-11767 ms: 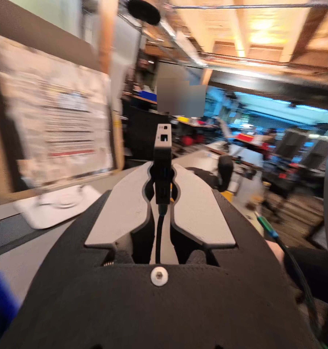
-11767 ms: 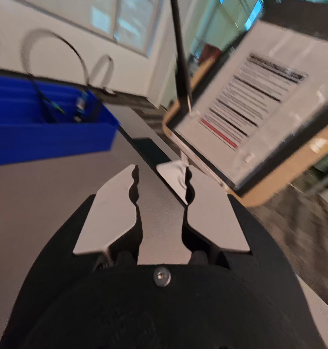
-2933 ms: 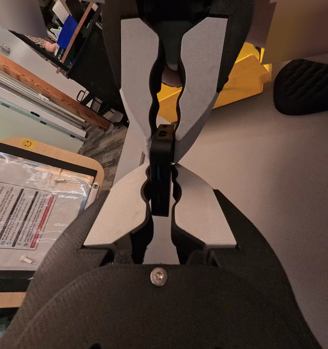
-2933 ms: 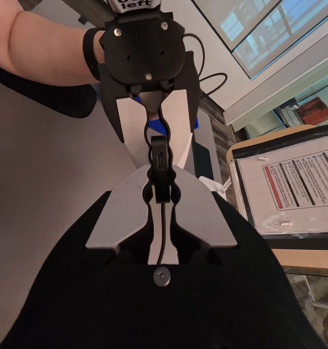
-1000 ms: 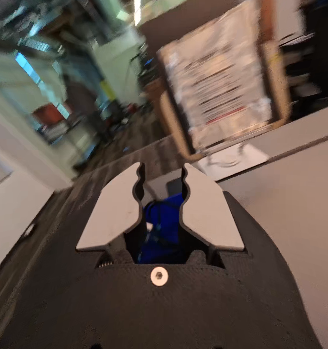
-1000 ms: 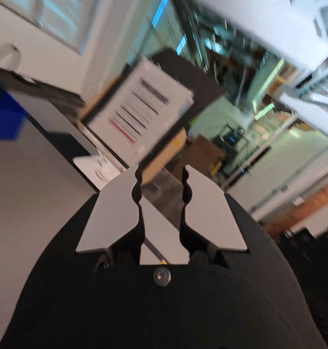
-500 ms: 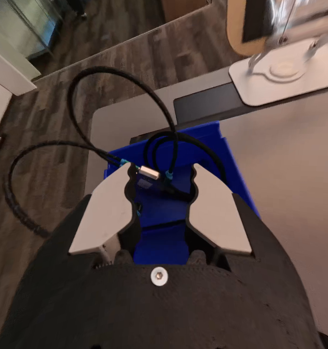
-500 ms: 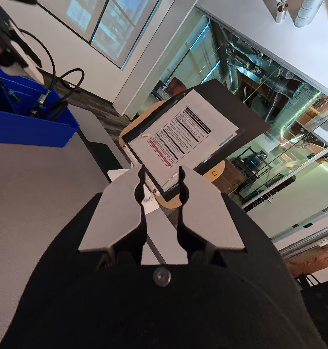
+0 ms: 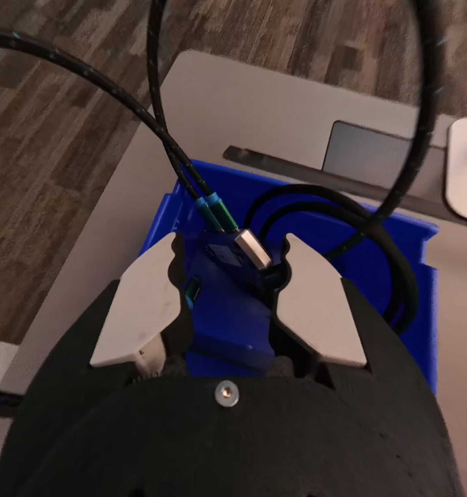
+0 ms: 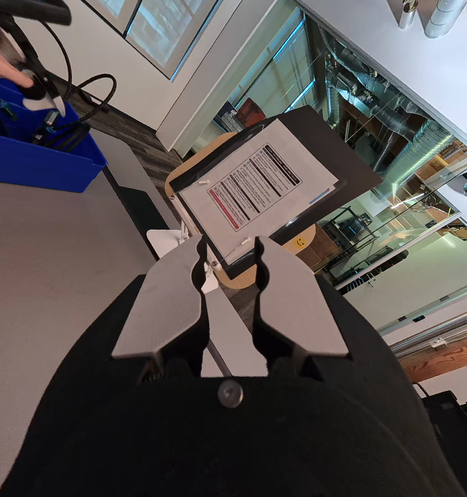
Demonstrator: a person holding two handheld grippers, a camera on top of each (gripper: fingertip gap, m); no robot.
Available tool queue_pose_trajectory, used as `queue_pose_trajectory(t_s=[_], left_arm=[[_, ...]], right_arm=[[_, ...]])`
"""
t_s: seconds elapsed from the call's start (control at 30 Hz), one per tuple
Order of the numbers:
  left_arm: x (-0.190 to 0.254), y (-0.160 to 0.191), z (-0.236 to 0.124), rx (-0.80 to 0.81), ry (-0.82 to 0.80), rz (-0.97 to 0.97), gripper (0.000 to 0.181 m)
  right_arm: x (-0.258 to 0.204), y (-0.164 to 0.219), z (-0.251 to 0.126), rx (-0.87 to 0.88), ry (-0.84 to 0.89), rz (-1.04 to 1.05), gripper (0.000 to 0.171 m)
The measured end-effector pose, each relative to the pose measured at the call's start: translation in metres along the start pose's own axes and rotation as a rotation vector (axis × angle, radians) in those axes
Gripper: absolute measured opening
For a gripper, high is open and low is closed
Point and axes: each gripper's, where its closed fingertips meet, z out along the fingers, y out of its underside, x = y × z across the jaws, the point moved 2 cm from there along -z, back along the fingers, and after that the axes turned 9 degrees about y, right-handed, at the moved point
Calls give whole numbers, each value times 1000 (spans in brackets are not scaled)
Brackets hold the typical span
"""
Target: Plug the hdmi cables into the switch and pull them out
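Between the spread, empty fingers of the left gripper point(image 9: 231, 251), just ahead, a dark switch point(image 9: 224, 256) lies in a blue bin point(image 9: 420, 271), its long axis running near to far. Two black HDMI cables point(image 9: 92, 72) enter its far end. Farther right, the right gripper point(image 10: 228, 252) hangs open and empty, well apart.

A blue bin point(image 10: 41, 168) sits at the far corner of the grey desk point(image 10: 52, 255). Beyond the desk's edge a dark board point(image 10: 342, 172) on a white stand point(image 10: 163, 239) carries a printed sheet point(image 10: 256, 188). A yellow smiley sticker point(image 10: 300, 242) shows on a round wooden panel behind it, above wood-patterned floor point(image 9: 52, 134).
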Motion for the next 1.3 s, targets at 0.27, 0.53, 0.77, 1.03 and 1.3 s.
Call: queue_pose_trajectory(t_s=[0.27,0.53,0.77,1.03,1.3], left_arm=[[-4,28,35,-241,-104,32,79],[6,42,43,-331,134,-95,52],[10,30,21,-282,154,-29,32],[41,-36,-71,104,292,103,26],[167,-62,-196,559,635,573,25]], right_arm=[[-8,1,3,-19,-16,-67,34],[-25,7,11,-59,-56,-128,34],[-37,13,15,-100,-80,-216,34],[-43,14,17,-102,-91,-233,34],[-56,1,19,-11,-145,-147,34]])
